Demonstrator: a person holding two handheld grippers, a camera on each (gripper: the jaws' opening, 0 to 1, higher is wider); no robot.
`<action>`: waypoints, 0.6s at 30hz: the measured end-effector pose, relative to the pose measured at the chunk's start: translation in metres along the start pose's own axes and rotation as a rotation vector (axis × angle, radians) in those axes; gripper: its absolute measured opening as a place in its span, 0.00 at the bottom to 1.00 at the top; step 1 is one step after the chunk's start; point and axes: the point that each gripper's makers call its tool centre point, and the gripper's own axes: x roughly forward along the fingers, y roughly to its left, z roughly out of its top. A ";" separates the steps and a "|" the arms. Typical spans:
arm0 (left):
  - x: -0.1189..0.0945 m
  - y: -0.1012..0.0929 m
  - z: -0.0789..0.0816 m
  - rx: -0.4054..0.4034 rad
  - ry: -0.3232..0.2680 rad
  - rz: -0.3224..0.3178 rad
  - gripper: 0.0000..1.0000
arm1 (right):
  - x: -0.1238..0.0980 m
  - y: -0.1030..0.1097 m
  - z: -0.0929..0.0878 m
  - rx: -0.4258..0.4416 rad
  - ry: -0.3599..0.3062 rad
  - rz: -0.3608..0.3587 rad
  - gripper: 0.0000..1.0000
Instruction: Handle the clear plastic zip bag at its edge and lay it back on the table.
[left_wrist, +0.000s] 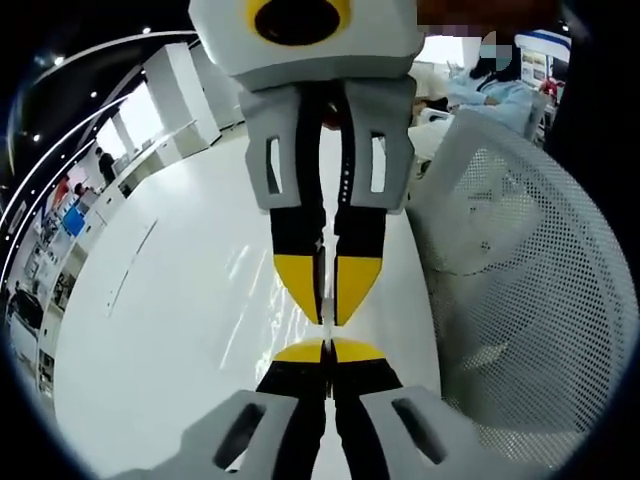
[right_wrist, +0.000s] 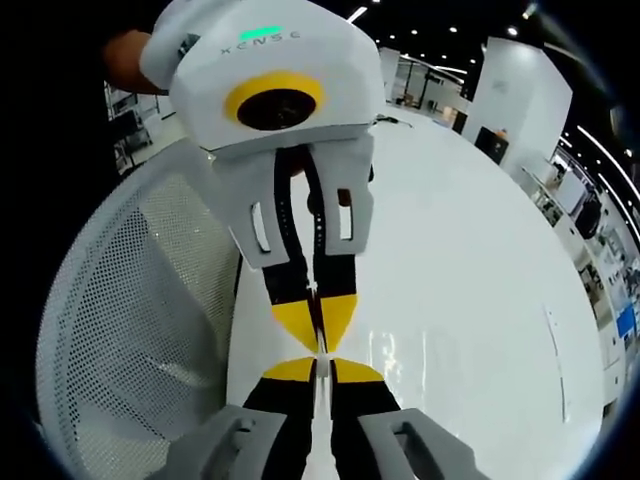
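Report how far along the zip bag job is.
Done: both grippers have taken the clear zip bag at its edge, left gripper and right gripper meeting tip to tip, jaws closed on the thin film. In hand: the bag hangs between them above the white table, beside a mesh chair. Left: lay it down and release.

Both tongs (left_wrist: 328, 348) (right_wrist: 322, 368) have white slotted housings, black jaws and yellow tips
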 end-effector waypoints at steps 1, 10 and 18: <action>0.000 0.000 0.000 0.000 0.000 0.000 0.00 | 0.000 0.000 0.000 -0.001 0.000 -0.002 0.02; 0.000 0.000 0.001 0.001 -0.005 -0.001 0.00 | 0.000 0.000 -0.001 0.011 -0.002 0.003 0.00; 0.001 -0.001 0.000 0.000 0.004 -0.003 0.00 | 0.000 0.002 -0.002 0.010 0.000 0.006 0.00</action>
